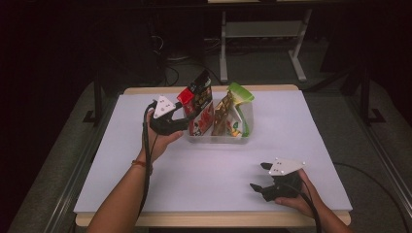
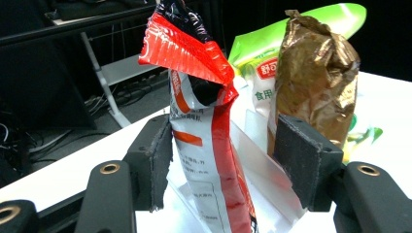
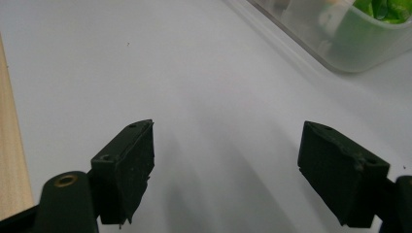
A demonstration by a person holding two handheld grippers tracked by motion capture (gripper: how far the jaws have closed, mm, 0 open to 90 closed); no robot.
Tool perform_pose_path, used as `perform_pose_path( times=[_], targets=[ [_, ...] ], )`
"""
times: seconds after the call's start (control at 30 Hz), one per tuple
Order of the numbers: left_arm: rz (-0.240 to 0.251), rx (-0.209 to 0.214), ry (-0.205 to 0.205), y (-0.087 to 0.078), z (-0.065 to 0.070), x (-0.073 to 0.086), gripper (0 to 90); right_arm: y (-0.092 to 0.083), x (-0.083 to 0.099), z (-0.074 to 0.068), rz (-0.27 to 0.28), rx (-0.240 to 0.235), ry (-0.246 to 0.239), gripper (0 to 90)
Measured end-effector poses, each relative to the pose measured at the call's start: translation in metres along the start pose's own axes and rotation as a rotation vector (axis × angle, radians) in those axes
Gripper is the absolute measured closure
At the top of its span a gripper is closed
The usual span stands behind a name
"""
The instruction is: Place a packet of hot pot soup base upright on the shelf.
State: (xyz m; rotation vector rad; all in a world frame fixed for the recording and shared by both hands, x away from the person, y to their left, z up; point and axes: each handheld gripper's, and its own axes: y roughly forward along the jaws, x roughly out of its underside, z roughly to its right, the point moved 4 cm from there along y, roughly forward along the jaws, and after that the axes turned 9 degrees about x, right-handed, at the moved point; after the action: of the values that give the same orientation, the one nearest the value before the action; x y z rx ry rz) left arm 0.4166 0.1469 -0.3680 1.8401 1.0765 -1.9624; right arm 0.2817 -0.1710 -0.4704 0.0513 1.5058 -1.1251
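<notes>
1. Nearest the camera in the left gripper view, two black padded jaws are seen standing apart, with the red, white and black crinkled foil snack bag (image 2: 209, 160) upright between them – one pad lies just beside or touching the bag's edge, the other is clear of it, so the bag is not pinched.
2. From the high view, the left gripper (image 1: 182, 124) is held at the left end of the clear rectangular plastic container (image 1: 221, 139), level with the lower part of the bag (image 1: 198, 104).
3. That bag is stood in the container's left part, its torn top flared open and leaning.
4. Just beside it, a gold-brown crumpled foil pouch (image 2: 311, 82) is set upright in the same container, and a white and green printed pouch (image 2: 257, 68) is seen behind it.
5. The container rests on the white rectangular tabletop (image 1: 291, 141), toward its far middle.
6. The right gripper (image 1: 256, 177) is held low over the near right part of the table – well apart from the container – with its jaws wide open and nothing between them.
</notes>
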Motion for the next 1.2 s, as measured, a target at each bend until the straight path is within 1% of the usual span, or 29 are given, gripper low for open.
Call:
perform_pose_path(
  times=[0.2,0.23,0.37,0.43,0.53,0.6,0.67,0.77,0.83,0.9,1.07,1.2],
  targets=[
    [-0.006,0.004,0.021,-0.007,0.000,0.000,36.6,0.000,0.000,0.000,0.000,0.003,0.001,20.3],
    [-0.004,0.006,0.018,-0.008,0.001,0.000,35.9,0.000,0.000,0.000,0.000,0.004,0.001,20.3],
    [-0.008,0.009,0.036,-0.012,0.002,0.002,34.1,0.000,0.000,0.001,-0.001,0.006,-0.002,20.3],
    [-0.015,0.022,0.038,-0.014,0.003,0.003,32.8,0.000,0.000,0.001,0.001,0.006,-0.002,20.3],
    [-0.031,0.027,0.056,-0.015,0.004,0.005,30.1,-0.001,-0.001,0.002,0.003,0.009,-0.001,20.3],
    [-0.040,0.023,0.067,-0.016,0.005,0.006,29.3,-0.001,-0.001,0.002,0.002,0.011,0.002,20.3],
    [-0.043,0.046,0.067,-0.016,0.005,0.007,27.0,-0.002,-0.001,0.003,0.005,0.015,0.000,20.3],
    [-0.062,0.044,0.069,-0.016,0.005,0.011,25.3,-0.003,-0.001,0.004,0.006,0.018,0.006,20.3],
    [-0.065,0.052,0.061,-0.016,0.005,0.013,23.7,-0.003,-0.001,0.004,0.009,0.020,0.005,20.3],
    [-0.077,0.053,0.072,-0.016,0.004,0.015,22.6,-0.004,-0.001,0.005,0.009,0.020,0.003,20.3],
    [-0.096,0.064,0.076,-0.016,0.004,0.023,20.6,-0.004,-0.001,0.006,0.011,0.024,0.003,20.3],
    [-0.115,0.063,0.081,-0.017,0.003,0.028,20.2,-0.005,-0.001,0.006,0.010,0.026,0.007,20.3]
  ],
)
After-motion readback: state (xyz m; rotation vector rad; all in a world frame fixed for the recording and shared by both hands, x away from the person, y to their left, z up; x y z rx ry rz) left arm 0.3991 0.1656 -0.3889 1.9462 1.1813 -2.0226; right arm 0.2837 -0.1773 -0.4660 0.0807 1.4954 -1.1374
